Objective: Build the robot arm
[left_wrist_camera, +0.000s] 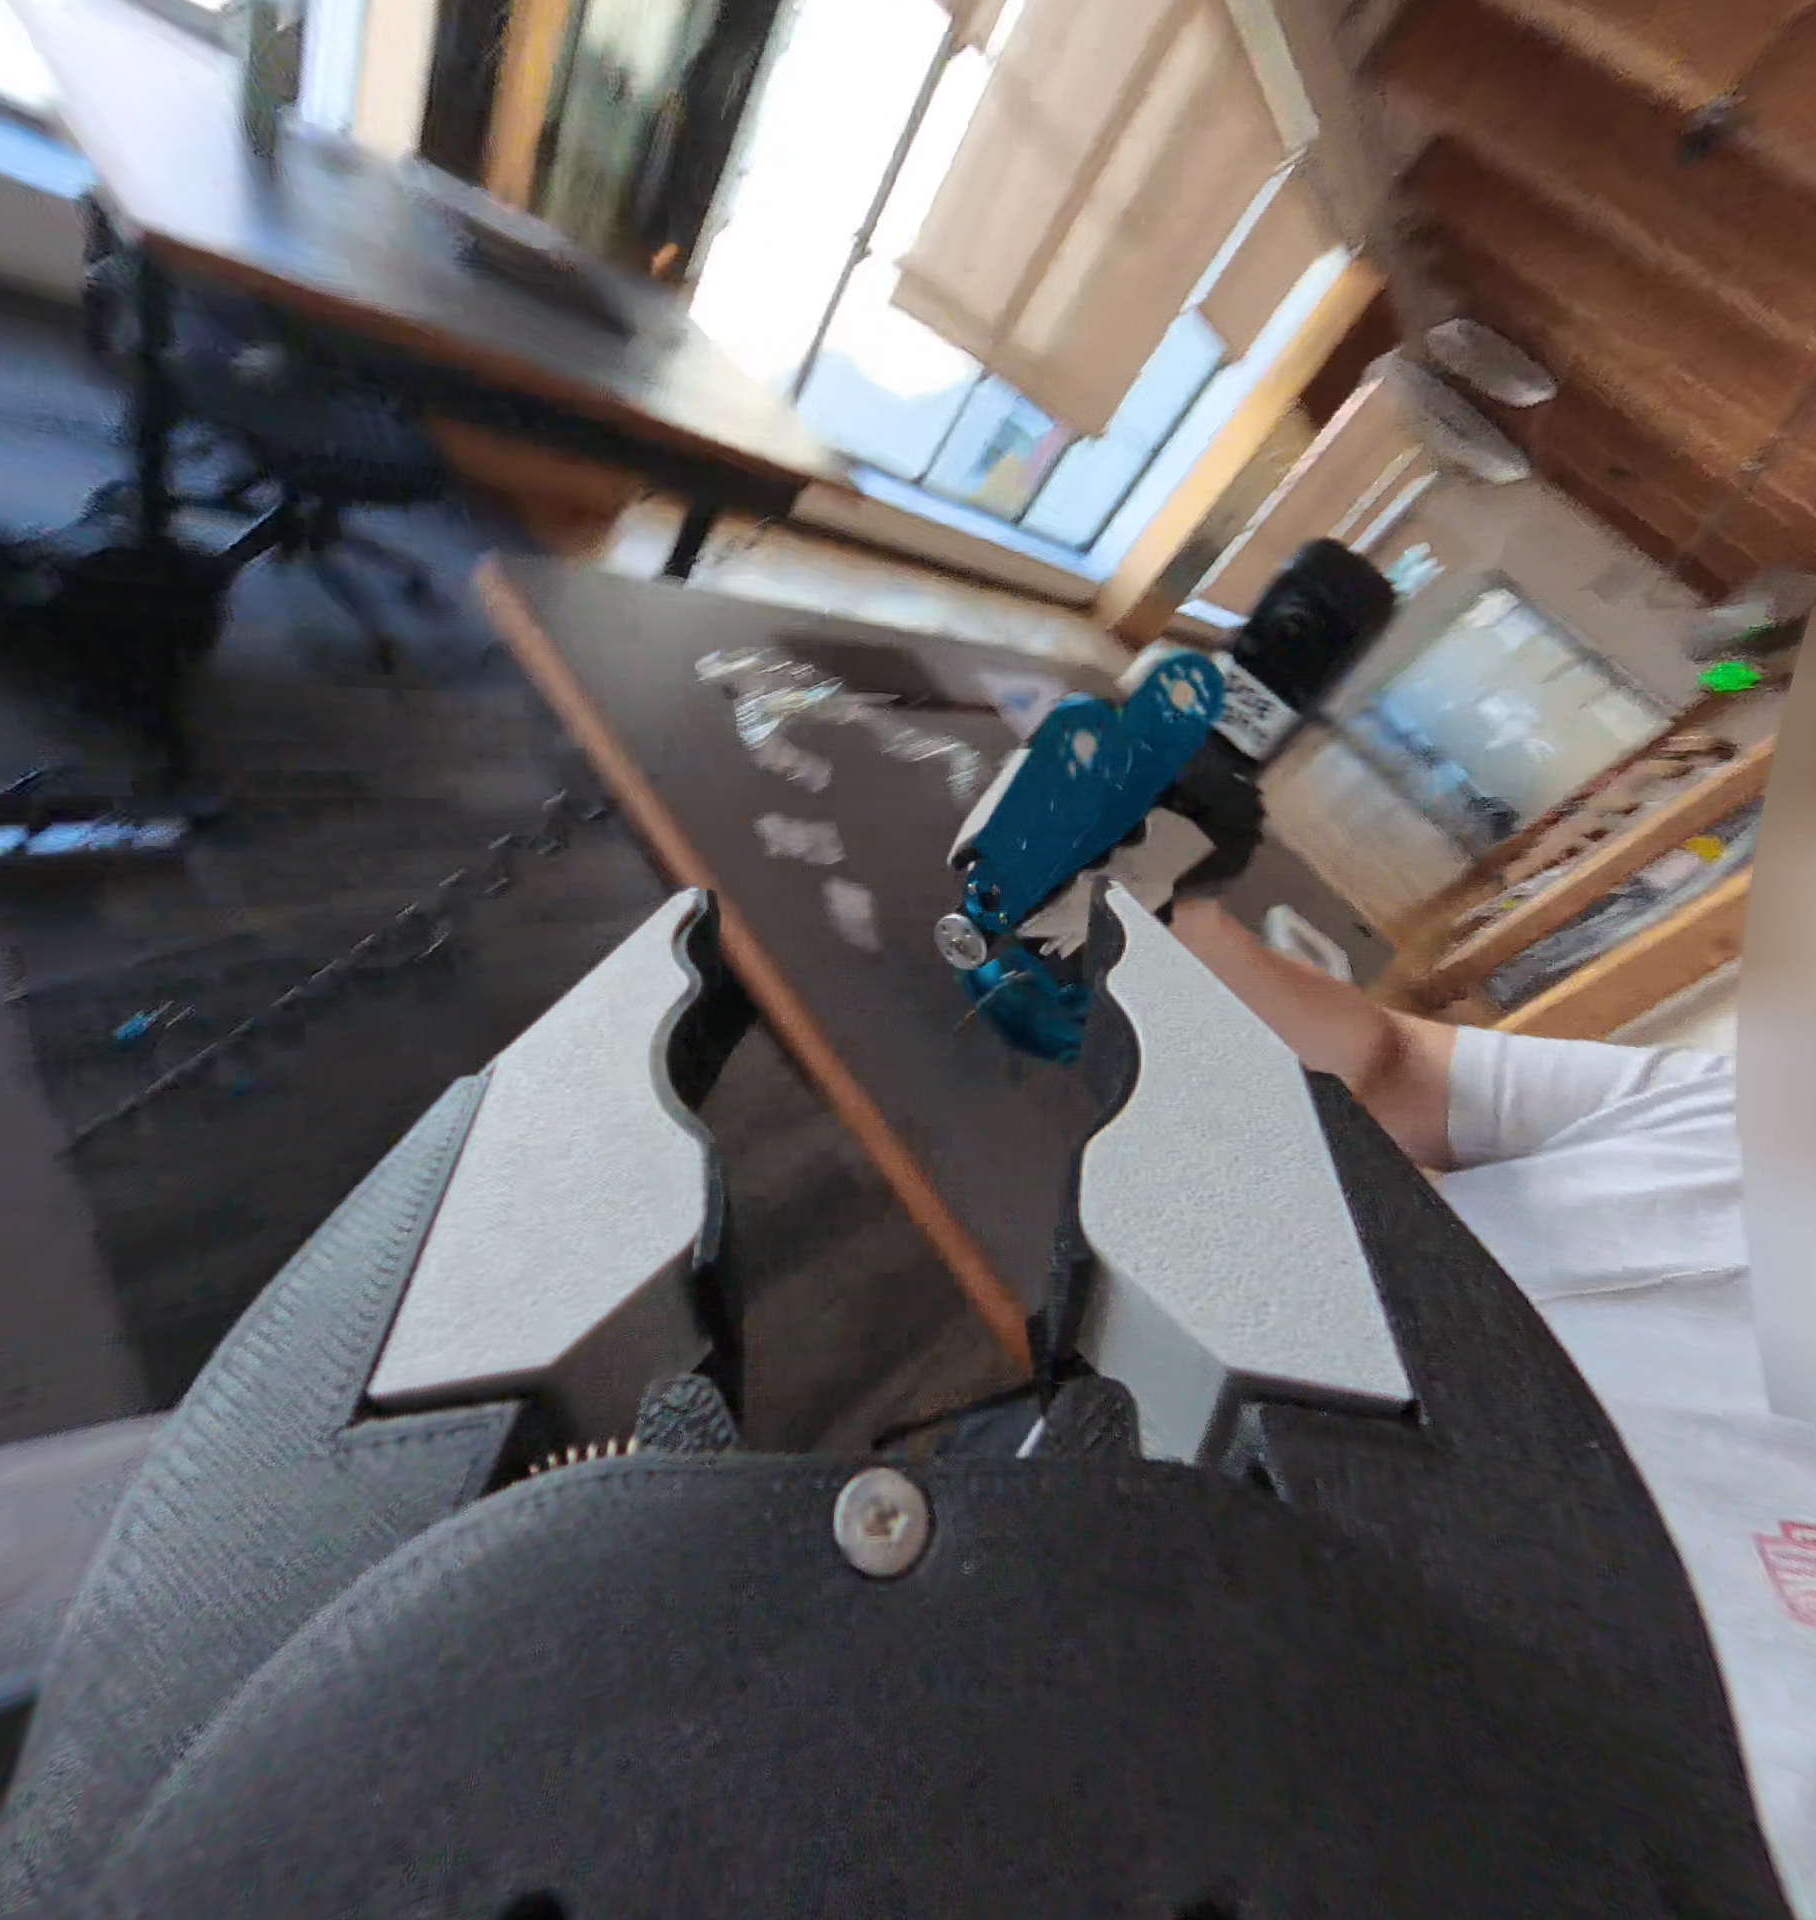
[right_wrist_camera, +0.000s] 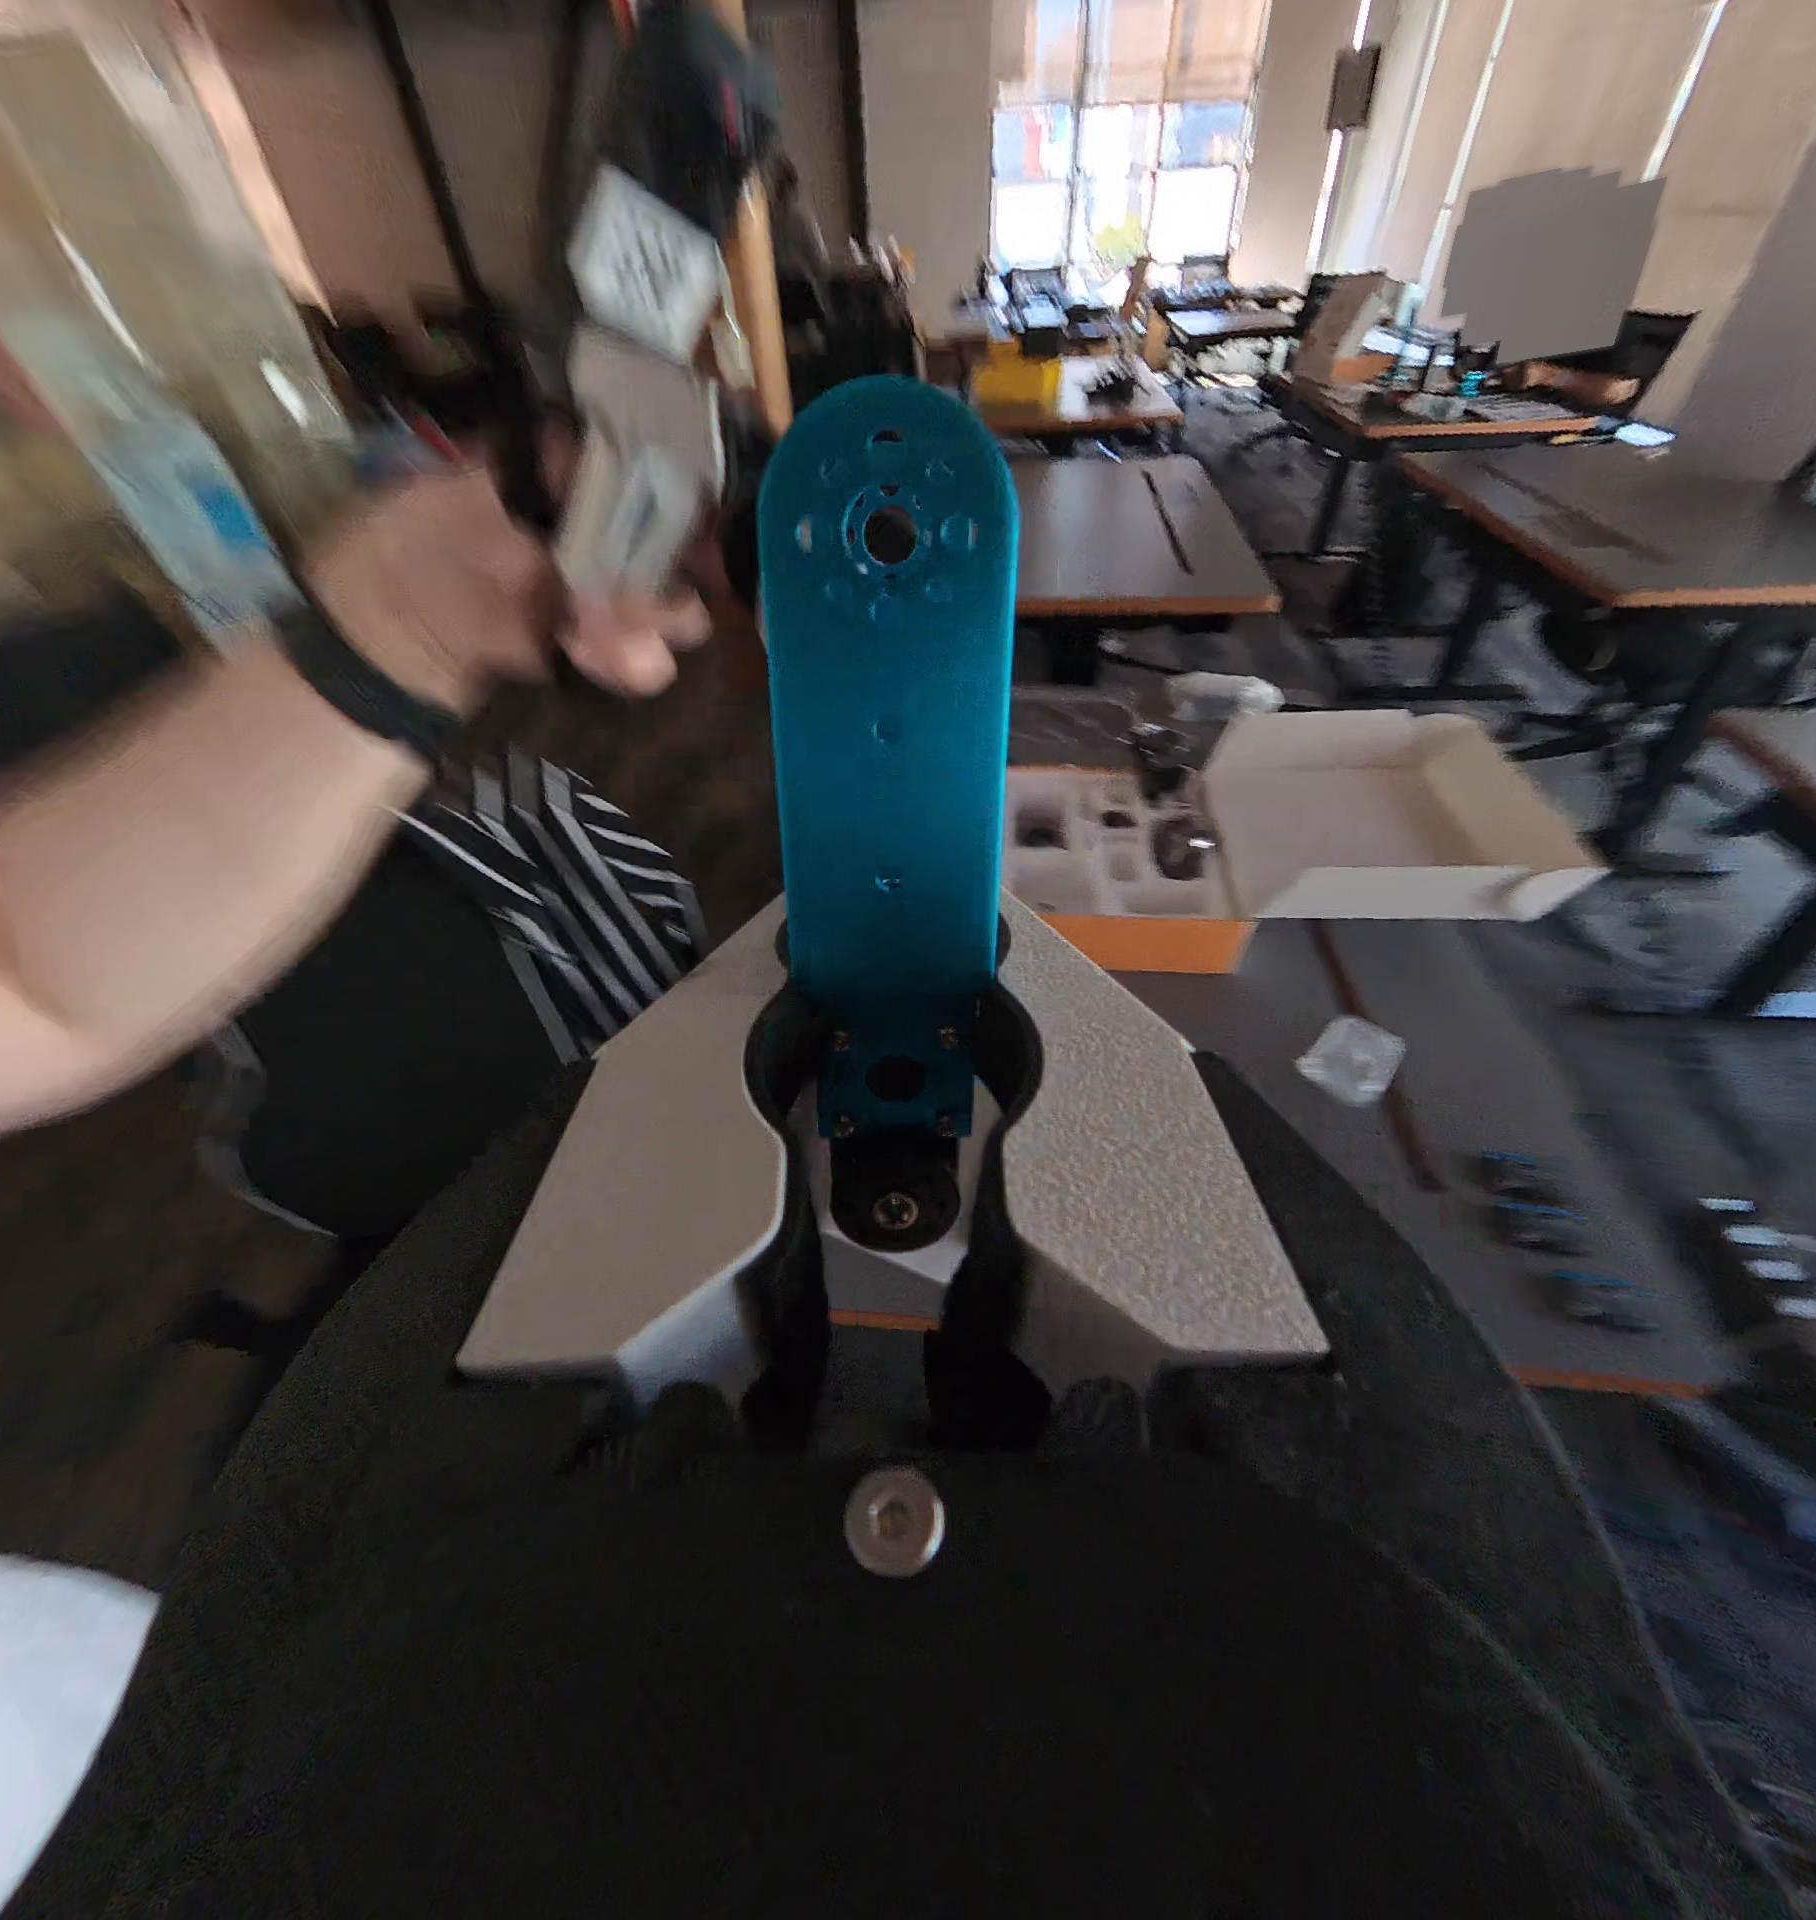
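Observation:
My right gripper (right_wrist_camera: 893,971) is shut on a long blue metal bracket (right_wrist_camera: 888,727). The bracket sticks straight out between the grey fingers (right_wrist_camera: 1101,1101) and has a rounded, hole-ringed end. A black round hub with a screw (right_wrist_camera: 896,1205) sits at its base. In the left wrist view the same bracket (left_wrist_camera: 1080,779) shows two parallel blue plates, with a silver knob (left_wrist_camera: 956,940) and a smaller blue part (left_wrist_camera: 1029,1013) below. My left gripper (left_wrist_camera: 899,920) is open and empty. It hangs over the dark table's orange edge (left_wrist_camera: 779,997), just short of the bracket.
Small clear plastic bags (left_wrist_camera: 800,836) lie on the dark table (left_wrist_camera: 883,717). An open white box (right_wrist_camera: 1382,821) with parts stands at its far end, and one clear bag (right_wrist_camera: 1351,1060) lies nearer. A hand (right_wrist_camera: 447,592) holds the blurred left tool. More desks (right_wrist_camera: 1122,540) stand behind.

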Tool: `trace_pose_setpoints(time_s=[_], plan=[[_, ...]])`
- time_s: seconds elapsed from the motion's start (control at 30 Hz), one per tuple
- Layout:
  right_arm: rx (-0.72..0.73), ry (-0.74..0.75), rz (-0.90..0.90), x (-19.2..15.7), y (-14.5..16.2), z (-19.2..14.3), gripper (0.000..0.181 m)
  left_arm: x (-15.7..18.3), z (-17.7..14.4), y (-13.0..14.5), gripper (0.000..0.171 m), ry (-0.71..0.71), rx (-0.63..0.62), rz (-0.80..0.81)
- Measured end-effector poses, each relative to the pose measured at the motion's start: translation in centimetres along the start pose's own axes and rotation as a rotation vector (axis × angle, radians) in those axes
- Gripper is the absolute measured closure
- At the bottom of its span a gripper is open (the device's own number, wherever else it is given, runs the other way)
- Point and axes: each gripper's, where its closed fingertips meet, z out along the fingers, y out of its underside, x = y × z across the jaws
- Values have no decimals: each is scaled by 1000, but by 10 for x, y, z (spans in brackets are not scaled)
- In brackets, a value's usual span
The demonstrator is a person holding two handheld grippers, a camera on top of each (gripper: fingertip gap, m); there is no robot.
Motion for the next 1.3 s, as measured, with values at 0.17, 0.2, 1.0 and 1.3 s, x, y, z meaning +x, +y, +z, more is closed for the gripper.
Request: trace_pose_setpoints(time_s=[0.17,0.2,1.0,1.3], plan=[[278,-83,282,-35,-17,-176,155,142,149,81,102,474,26,38],[310,-74,311,-42,-14,-208,155,172,179,92,104,537,35,48],[618,10,607,-152,106,-603,155,486,504,283,148,651,15,156],[446,-121,783,-149,180,-578,153,434,502,334,150,569,-80,99]])
